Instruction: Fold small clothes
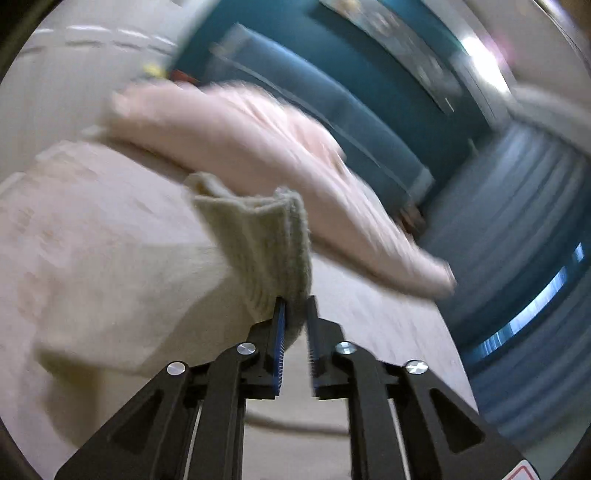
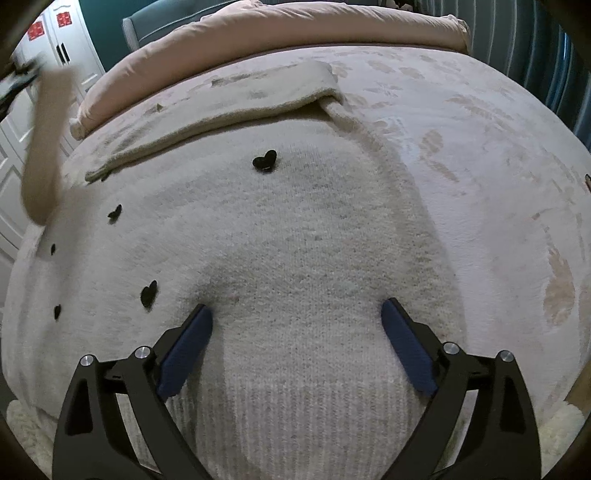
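Right wrist view, nearest: the right gripper (image 2: 297, 314) points down at a cream knitted sweater with small black heart patches (image 2: 295, 236). Its blue-padded fingers (image 2: 186, 350) stand wide apart, tips resting on the knit on either side of the ribbed hem band; nothing is pinched between them. The sweater lies spread flat on a bed covered with a pale pink plush blanket (image 2: 480, 147). Beyond the hearts, one sleeve (image 2: 229, 110) is folded across the upper body of the garment. At the far edge of the bed lies a rolled pink quilt (image 2: 295, 26). At the left edge of this view, a second sleeve rises off the bed toward a dark tool, blurred.

Left wrist view, nearest: the left gripper (image 1: 295, 314) has its fingers drawn narrow and clamped on the ribbed cuff of that sleeve (image 1: 266, 236), which is raised off the bed. Farther off, the pink quilt lies across the blanket. Behind it stand a teal upholstered headboard (image 1: 332, 110) and blue curtains (image 1: 517, 221), all motion-blurred.
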